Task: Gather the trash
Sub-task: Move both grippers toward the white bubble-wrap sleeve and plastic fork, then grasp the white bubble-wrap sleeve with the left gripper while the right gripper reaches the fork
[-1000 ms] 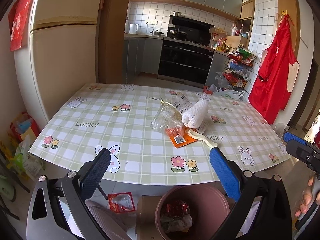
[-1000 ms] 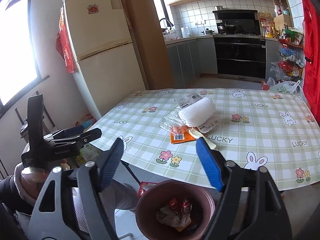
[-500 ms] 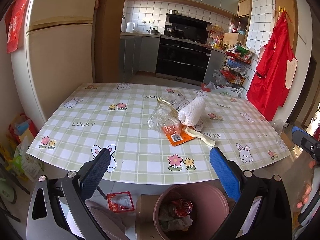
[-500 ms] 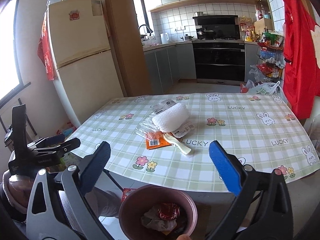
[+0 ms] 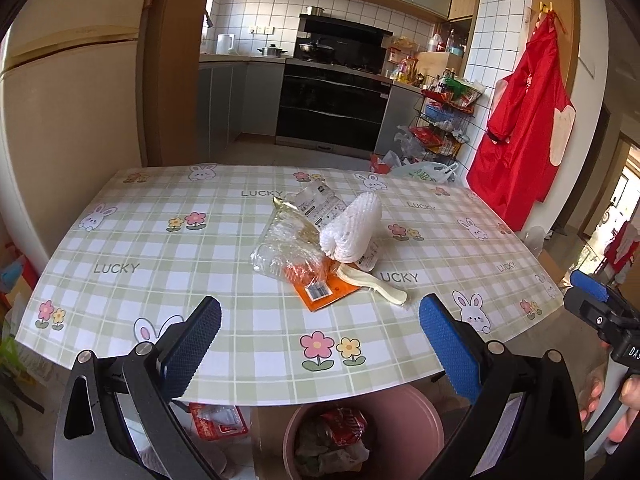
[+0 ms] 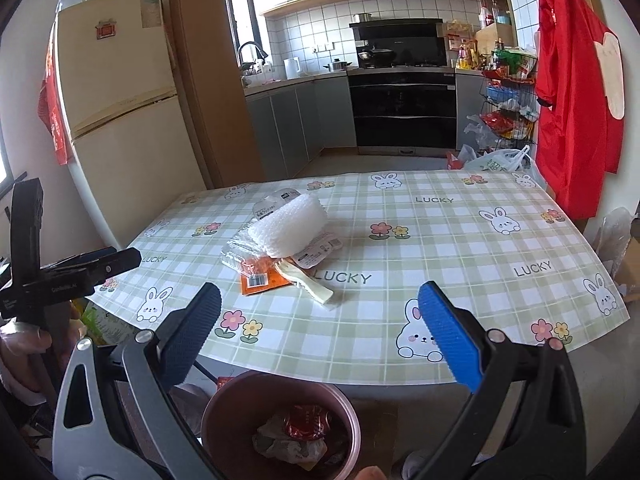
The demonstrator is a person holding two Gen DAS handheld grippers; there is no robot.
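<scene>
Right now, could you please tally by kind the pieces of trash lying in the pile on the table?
White foam net sleeve: 1
Clear crinkled plastic wrappers: 1
Orange barcode packet: 1
Cream plastic spoon: 1
White printed label packets: 2
Total: 6

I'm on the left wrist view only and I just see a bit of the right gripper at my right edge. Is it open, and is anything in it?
Observer: Open. The right gripper has its blue pads spread wide, with nothing between them.
Operator: Where is the bin relative to it?
Observer: The pink trash bin sits just below, between the two fingers, with a red wrapper on top of the trash inside.
Operator: What is that cream utensil by the orange packet?
Observer: From this side it looks like a plastic fork. Its tines show at the end beside the white foam net.
</scene>
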